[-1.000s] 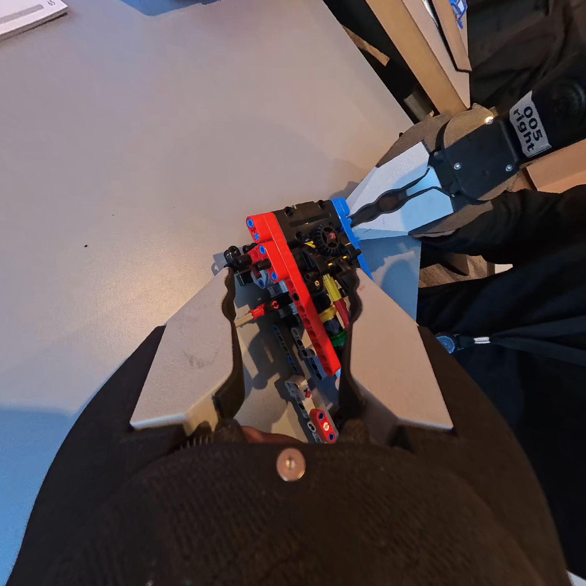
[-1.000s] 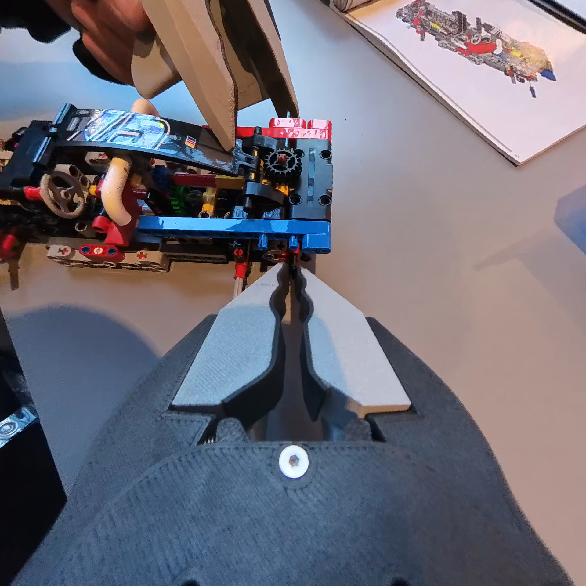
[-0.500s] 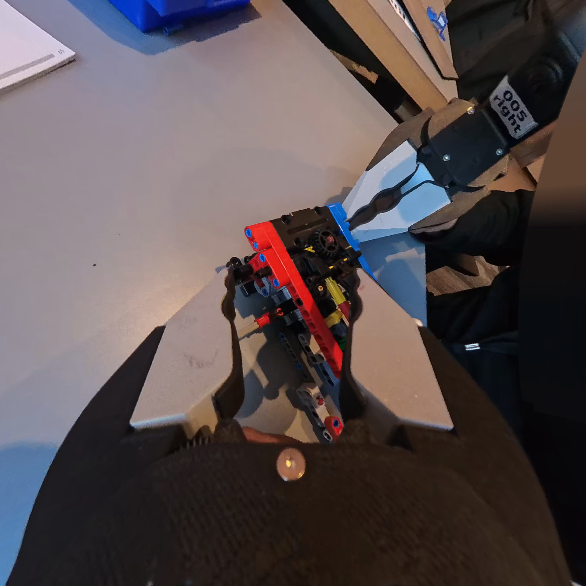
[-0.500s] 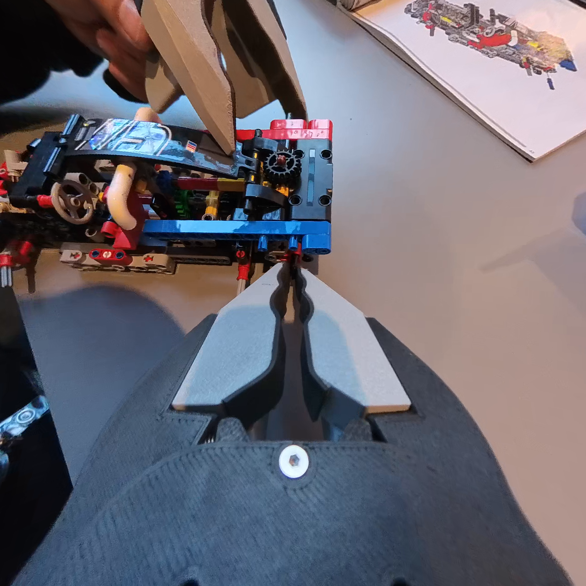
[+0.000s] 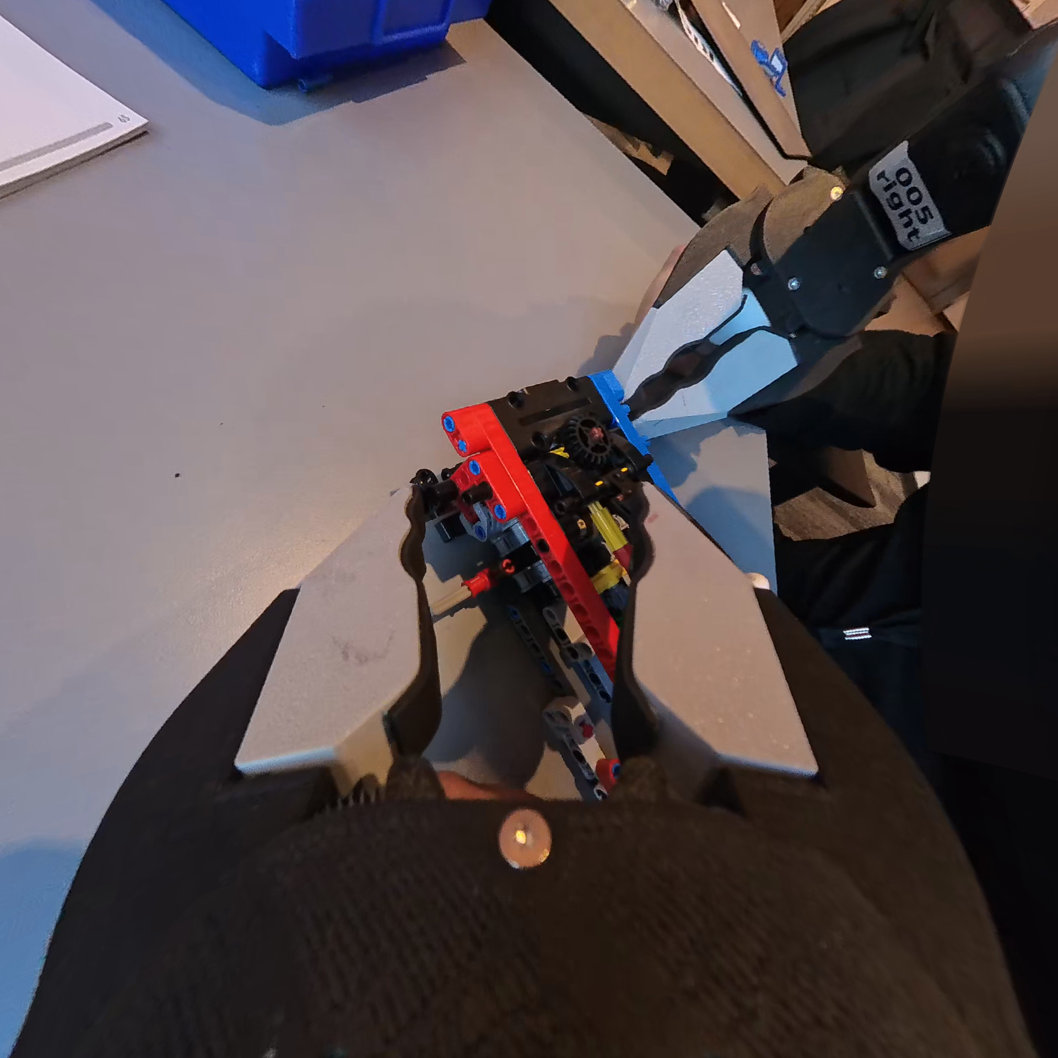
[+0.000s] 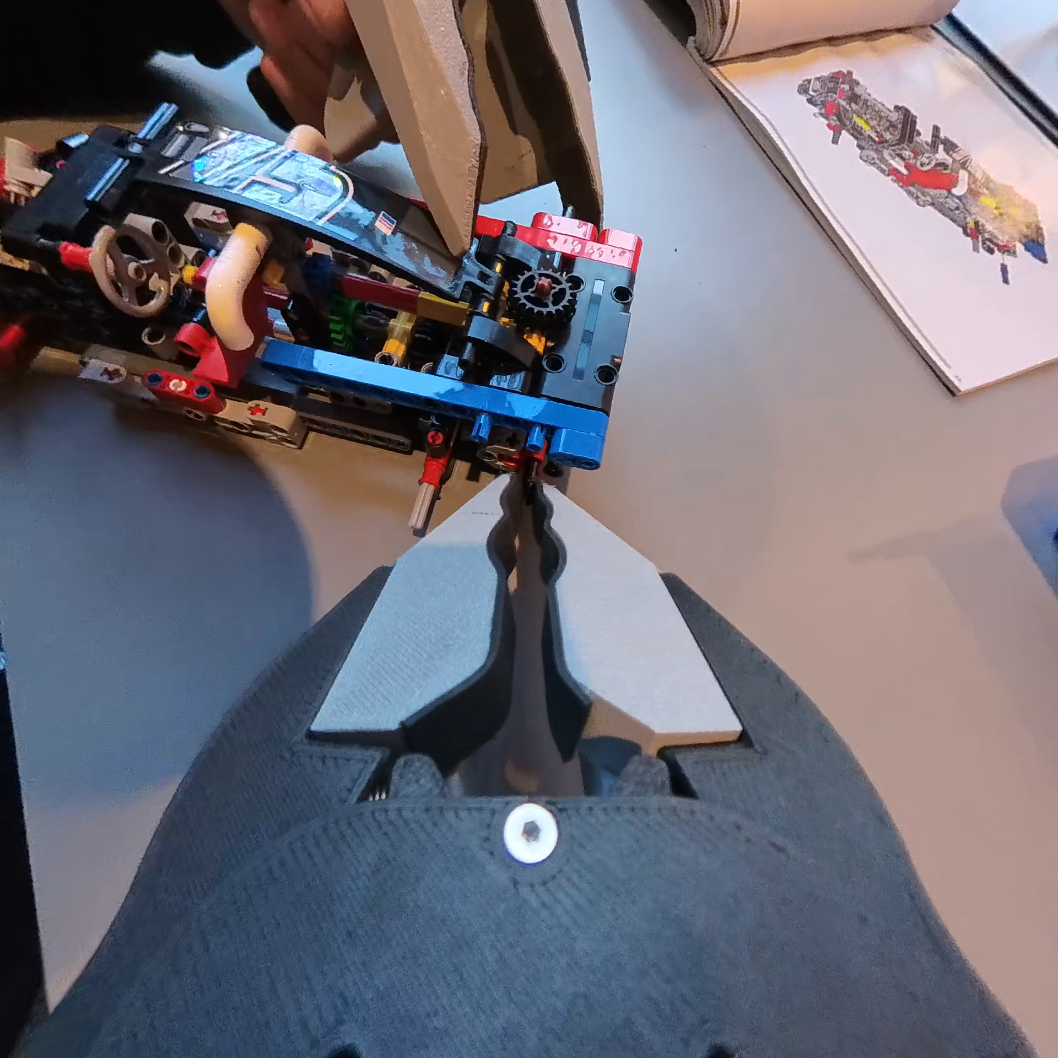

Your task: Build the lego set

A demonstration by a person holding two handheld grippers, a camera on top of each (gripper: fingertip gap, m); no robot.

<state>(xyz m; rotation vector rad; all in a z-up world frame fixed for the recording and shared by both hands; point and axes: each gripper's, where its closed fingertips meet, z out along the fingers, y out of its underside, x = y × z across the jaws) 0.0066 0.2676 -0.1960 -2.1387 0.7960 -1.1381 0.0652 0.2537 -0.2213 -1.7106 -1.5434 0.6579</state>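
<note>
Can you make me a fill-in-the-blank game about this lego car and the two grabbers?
1. The long beam on the lego model nearest the right gripper is coloured ____.
2. The beam on the model's far side, by the left gripper, is coloured ____.
3. The black gear sits near the model's ____ end in the right wrist view.
4. The instruction booklet lies ____.

Missing words: blue; red; right; open

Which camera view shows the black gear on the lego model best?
The right wrist view: the black gear faces the camera, teeth and red axle clear. In the left wrist view the gear is smaller, dimmer and seen at an angle.
</note>
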